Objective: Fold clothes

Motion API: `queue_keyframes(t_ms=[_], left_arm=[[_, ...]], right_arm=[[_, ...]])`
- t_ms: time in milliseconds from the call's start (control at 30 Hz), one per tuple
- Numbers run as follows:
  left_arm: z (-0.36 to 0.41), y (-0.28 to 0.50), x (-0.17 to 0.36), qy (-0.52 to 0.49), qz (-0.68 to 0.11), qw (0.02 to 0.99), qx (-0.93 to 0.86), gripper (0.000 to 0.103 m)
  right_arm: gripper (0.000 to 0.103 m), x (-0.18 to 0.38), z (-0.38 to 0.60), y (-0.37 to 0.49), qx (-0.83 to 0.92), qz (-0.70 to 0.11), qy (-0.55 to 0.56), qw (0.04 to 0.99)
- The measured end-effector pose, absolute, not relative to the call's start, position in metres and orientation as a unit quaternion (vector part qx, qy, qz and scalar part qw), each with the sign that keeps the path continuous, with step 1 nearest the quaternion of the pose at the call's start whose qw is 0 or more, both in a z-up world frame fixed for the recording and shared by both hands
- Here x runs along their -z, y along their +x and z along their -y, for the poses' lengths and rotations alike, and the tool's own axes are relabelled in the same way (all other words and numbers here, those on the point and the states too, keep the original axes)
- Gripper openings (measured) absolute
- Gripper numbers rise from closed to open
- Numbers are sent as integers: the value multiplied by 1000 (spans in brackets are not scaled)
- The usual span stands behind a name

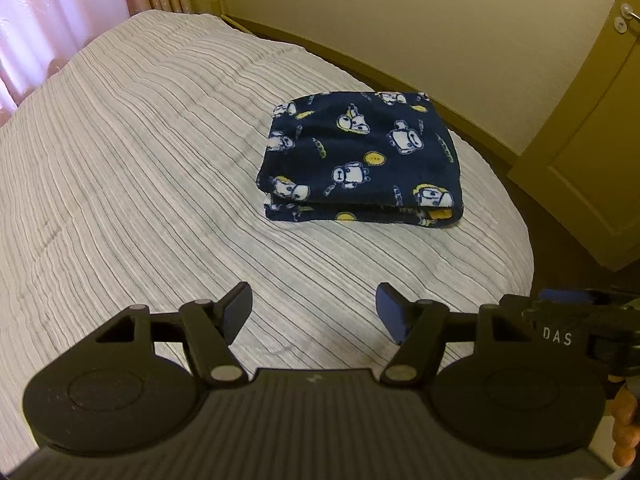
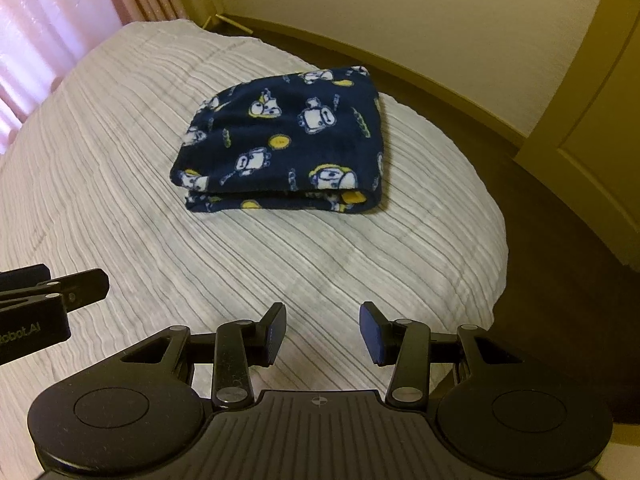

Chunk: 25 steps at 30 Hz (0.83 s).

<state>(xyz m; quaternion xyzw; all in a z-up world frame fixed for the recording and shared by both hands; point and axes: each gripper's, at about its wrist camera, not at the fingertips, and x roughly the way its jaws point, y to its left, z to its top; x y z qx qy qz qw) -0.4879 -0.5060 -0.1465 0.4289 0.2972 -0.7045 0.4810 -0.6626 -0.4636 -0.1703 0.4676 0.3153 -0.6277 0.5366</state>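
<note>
Navy printed garment [image 1: 360, 160] already lies folded in a compact stack near the far corner of the striped bed [image 1: 120, 160], so your left gripper [image 1: 314, 312] and right gripper [image 2: 323, 330] hang back, spread wide, holding nothing

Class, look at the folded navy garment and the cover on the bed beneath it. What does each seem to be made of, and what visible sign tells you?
Folded navy garment: probably fleece or plush, matte; its edges look fuzzy, the folds thick and rounded, the cartoon print soft-edged.
Bed cover: seemingly a woven, crinkled or ribbed fabric, matte, pale with thin dark lines; the raised ridges run across it. The exact fibre cannot be told.
</note>
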Motion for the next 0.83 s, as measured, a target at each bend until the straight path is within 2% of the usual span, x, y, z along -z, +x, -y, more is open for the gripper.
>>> queue_keyframes(t_ms=[367,833], left_arm=[[523,-508,158,445,-297,485,692,71],[546,-534,165,452,-288,477,697,72]], right_arm=[[45,179,485,-676,619,-326,472,537],[45,188,508,-696,617,-330,480,529]])
